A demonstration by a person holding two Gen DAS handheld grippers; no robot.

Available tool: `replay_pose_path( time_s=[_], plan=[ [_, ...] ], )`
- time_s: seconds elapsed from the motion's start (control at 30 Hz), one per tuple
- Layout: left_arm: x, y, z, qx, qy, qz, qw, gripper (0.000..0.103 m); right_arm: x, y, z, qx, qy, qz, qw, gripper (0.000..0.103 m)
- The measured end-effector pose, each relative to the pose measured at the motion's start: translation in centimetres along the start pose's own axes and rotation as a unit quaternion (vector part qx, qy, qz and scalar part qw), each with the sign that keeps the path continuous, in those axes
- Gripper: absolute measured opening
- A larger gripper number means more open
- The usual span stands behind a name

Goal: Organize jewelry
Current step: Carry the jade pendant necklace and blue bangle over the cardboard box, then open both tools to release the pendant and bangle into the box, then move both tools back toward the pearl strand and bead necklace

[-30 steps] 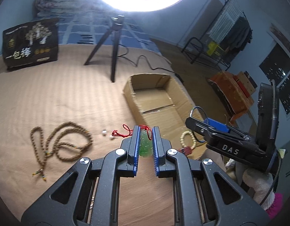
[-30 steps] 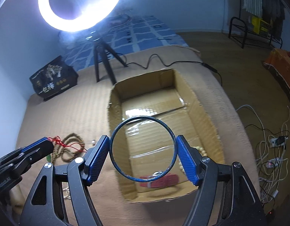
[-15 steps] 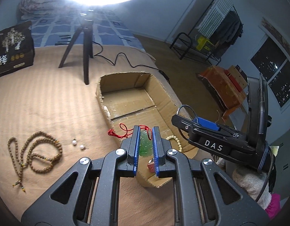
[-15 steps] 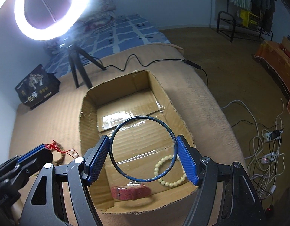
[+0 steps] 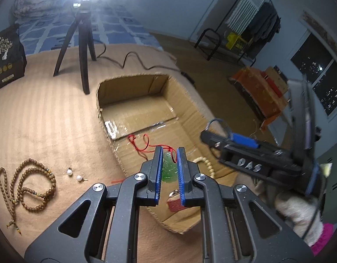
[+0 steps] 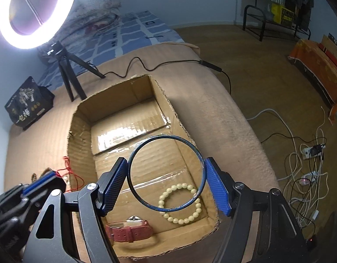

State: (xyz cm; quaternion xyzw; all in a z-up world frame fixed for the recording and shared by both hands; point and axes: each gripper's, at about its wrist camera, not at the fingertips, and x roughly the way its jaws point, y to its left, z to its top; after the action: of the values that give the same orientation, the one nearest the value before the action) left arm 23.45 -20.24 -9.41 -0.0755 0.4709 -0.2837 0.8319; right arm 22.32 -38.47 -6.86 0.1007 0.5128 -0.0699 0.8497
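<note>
My left gripper [image 5: 170,171] is shut on a green jade pendant [image 5: 169,169] whose red cord [image 5: 144,143] trails over the cardboard box [image 5: 150,85]. My right gripper [image 6: 166,180] is shut on a thin dark blue bangle [image 6: 165,139] and holds it above the box [image 6: 80,114]; it also shows in the left wrist view [image 5: 242,140]. In the box lie a cream bead bracelet [image 6: 181,202] and a red-strapped watch [image 6: 131,230]. A brown bead necklace [image 5: 26,184] and two pearl earrings [image 5: 74,174] lie on the tan blanket to the left.
A ring light on a black tripod [image 5: 80,43] stands behind the box, its cable [image 6: 168,63] running to the right. A black printed box [image 5: 6,54] sits at the far left. Cables and a power strip [image 6: 308,153] lie on the floor at the right.
Both grippers have moved forward over the box while keeping hold of the pendant and the bangle. The watch and bead bracelet have come into full view below the right gripper.
</note>
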Motion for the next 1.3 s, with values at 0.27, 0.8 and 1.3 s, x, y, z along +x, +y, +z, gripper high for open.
replay_pose_path(
  time_s=[0.27, 0.8, 1.3],
  plan=[
    [1.4, 0.6, -0.8, 0.001, 0.017, 0.017, 0.9997, 0.011, 0.1, -0.1, -0.1, 0.001, 0.005, 0.0, 1.0, 0.071],
    [1.1, 1.0, -0.8, -0.001, 0.015, 0.03, 0.9994, 0.028, 0.1, -0.2, 0.1, 0.009, 0.005, 0.0, 1.0, 0.072],
    [-1.6, 2.3, -1.3, -0.005, 0.002, 0.051, 0.9987, 0.028, -1.0, 0.9, -0.4, 0.0, -0.007, 0.006, 1.0, 0.076]
  ],
)
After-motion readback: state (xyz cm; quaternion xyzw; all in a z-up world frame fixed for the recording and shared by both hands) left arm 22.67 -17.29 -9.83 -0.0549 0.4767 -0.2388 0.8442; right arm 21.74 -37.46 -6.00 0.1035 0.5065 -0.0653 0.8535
